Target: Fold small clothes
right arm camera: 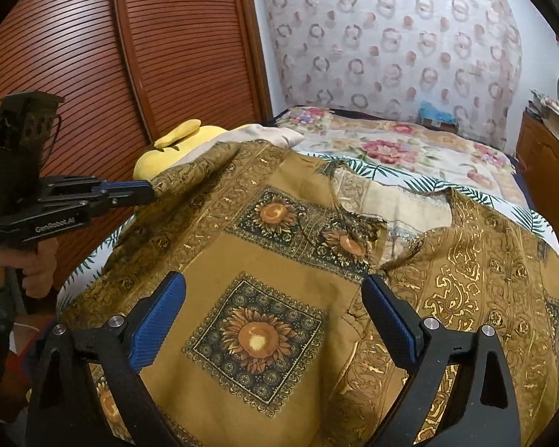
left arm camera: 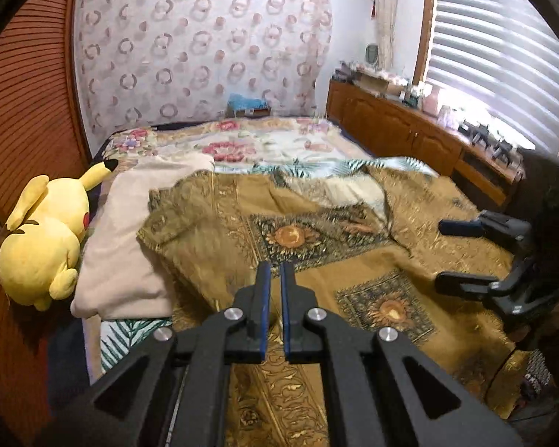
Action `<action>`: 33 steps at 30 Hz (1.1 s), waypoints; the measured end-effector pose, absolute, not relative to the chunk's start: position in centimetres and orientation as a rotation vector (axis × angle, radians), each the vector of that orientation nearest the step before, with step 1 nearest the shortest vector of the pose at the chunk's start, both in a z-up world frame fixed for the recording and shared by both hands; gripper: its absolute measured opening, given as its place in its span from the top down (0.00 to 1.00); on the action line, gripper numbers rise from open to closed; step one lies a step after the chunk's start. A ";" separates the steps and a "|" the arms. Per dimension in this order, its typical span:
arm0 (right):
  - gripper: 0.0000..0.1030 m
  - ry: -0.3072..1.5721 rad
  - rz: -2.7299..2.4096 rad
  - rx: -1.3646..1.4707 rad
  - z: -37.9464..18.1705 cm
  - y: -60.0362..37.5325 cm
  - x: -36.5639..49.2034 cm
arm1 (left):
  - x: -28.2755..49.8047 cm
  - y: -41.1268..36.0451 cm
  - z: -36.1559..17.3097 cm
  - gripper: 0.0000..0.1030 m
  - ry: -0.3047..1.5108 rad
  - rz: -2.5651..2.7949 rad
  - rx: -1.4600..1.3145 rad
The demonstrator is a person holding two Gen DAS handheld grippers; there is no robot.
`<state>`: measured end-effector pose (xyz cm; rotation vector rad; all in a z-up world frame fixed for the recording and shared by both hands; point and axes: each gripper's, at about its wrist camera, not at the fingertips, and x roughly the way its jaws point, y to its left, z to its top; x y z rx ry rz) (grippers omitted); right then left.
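Note:
A brown-gold garment with sunflower squares lies spread on the bed, neck opening away from me; it also fills the right wrist view. My left gripper is nearly shut with a thin gap, above the garment; nothing shows between its pads. In the right wrist view it sits at the garment's left sleeve edge, touching or just beside the cloth. My right gripper is open wide and empty, hovering over the garment's front; it also shows at the right of the left wrist view.
A yellow plush toy and a beige folded cloth lie at the bed's left side by the slatted wooden doors. A floral bedspread covers the far bed. A wooden cabinet with clutter stands right.

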<state>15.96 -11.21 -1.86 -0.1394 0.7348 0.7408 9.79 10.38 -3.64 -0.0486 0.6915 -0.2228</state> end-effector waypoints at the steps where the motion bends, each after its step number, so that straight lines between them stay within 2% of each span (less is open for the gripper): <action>1: 0.07 0.735 0.741 -0.144 -1.9 -11.0 15.9 | 9.3 10.8 -3.3 0.94 0.681 -0.219 -0.057; 5: 0.09 0.734 0.756 -0.164 -1.6 -9.8 15.9 | 7.6 12.2 -2.1 0.86 0.639 -0.198 -0.080; 6: 0.09 0.734 0.761 -0.166 -1.5 -9.5 15.9 | 7.0 12.8 -1.9 0.80 0.627 -0.189 -0.085; 7: 0.10 0.735 0.767 -0.170 -1.4 -9.1 15.9 | 6.5 13.3 -1.7 0.69 0.620 -0.178 -0.090; 9: 0.14 0.734 0.783 -0.181 -1.3 -8.1 16.1 | 5.6 14.2 -1.4 0.58 0.604 -0.149 -0.097; 11: 0.16 0.730 0.805 -0.201 -1.1 -6.8 16.2 | 5.1 15.1 -1.3 0.53 0.600 -0.120 -0.098; 12: 0.17 0.729 0.817 -0.210 -1.1 -6.1 16.2 | 4.8 15.8 -1.3 0.42 0.600 -0.110 -0.105; 13: 0.17 0.728 0.830 -0.218 -1.0 -5.3 16.3 | 4.7 16.3 -1.3 0.39 0.598 -0.103 -0.112; 19: 0.21 0.742 0.916 -0.271 -1.4 0.0 16.9 | 3.9 18.8 -2.0 0.38 0.607 -0.047 -0.141; 26: 0.39 0.773 0.980 -0.337 -3.5 6.1 18.6 | 3.0 20.2 -3.0 0.38 0.615 -0.015 -0.154; 33: 0.43 0.759 0.973 -0.399 -5.4 10.0 20.3 | 2.8 21.4 -5.6 0.37 0.669 0.007 -0.172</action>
